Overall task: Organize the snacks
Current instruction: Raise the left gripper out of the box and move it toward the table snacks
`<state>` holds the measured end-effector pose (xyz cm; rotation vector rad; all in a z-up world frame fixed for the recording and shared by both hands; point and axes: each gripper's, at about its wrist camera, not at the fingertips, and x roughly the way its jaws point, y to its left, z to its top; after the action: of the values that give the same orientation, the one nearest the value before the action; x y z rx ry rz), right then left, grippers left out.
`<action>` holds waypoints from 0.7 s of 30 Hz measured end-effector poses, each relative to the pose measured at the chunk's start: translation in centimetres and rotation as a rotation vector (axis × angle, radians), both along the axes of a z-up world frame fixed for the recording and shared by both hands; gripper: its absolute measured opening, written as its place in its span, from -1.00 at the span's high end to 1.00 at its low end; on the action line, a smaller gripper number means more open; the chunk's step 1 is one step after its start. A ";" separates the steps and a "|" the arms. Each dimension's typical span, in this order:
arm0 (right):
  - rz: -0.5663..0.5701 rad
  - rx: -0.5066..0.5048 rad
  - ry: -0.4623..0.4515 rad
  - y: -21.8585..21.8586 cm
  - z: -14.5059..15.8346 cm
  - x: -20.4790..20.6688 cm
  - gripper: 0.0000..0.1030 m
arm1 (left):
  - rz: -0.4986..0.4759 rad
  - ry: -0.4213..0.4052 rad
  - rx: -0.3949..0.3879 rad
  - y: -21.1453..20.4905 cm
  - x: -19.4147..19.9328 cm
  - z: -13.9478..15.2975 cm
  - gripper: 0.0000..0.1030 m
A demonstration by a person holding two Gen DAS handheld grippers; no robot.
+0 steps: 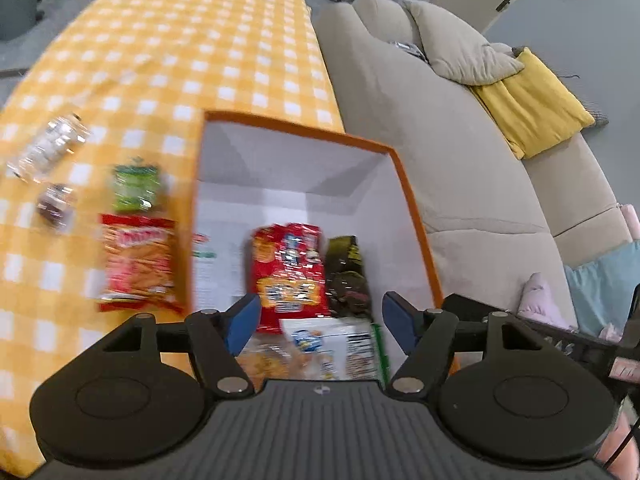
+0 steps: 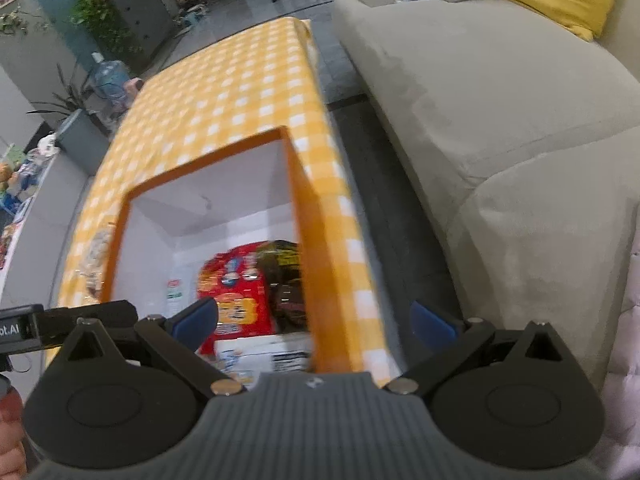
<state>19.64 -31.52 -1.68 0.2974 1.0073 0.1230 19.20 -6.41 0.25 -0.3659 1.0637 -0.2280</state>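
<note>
Four snacks were left out on the checked tablecloth in the left wrist view; the orange chip bag lay just beside the outer wall of the orange box, its long axis running roughly along my fingers, with the green pack, a dark little pack and a clear wrapper further out to the left; my left gripper hung wide open with nothing in it, above the near end of the box, so everything still loose was off to its left and this hand looked nearer; inside sat the red bag, a dark bag and a white pack, with bare floor at the far end.

Right wrist view: right gripper also spread wide and empty, straddling the box's right wall; table edge and sofa close on that side, so less room there, I'd guess.
</note>
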 end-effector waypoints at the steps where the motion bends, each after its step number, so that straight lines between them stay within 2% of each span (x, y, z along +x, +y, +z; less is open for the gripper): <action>1: 0.010 0.009 -0.004 0.3 0.4 -0.1 -0.94 | 0.005 -0.004 0.012 0.5 -0.3 0.4 -0.59; 4: 0.027 0.024 -0.018 1.2 1.7 -0.5 -0.94 | 0.042 -0.025 0.063 2.1 -1.4 1.5 -0.60; 9: 0.094 0.106 -0.006 2.9 3.1 -1.0 -0.94 | 0.091 -0.036 0.032 5.2 -3.1 2.6 -0.61; 14: 0.128 0.044 -0.013 6.2 4.3 -1.4 -0.94 | 0.098 -0.034 0.129 7.2 -4.3 3.9 -0.61; 17: 0.132 0.069 -0.005 8.1 4.5 -1.8 -0.94 | 0.116 -0.056 0.180 8.3 -5.4 4.5 -0.61; 21: 0.193 0.038 -0.006 12.3 4.6 -2.1 -0.94 | 0.138 -0.059 0.195 10.1 -6.5 4.3 -0.61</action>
<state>17.54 -19.21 2.90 0.2341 1.0275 0.3183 12.69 3.65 4.57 -0.2537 0.9890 -0.0110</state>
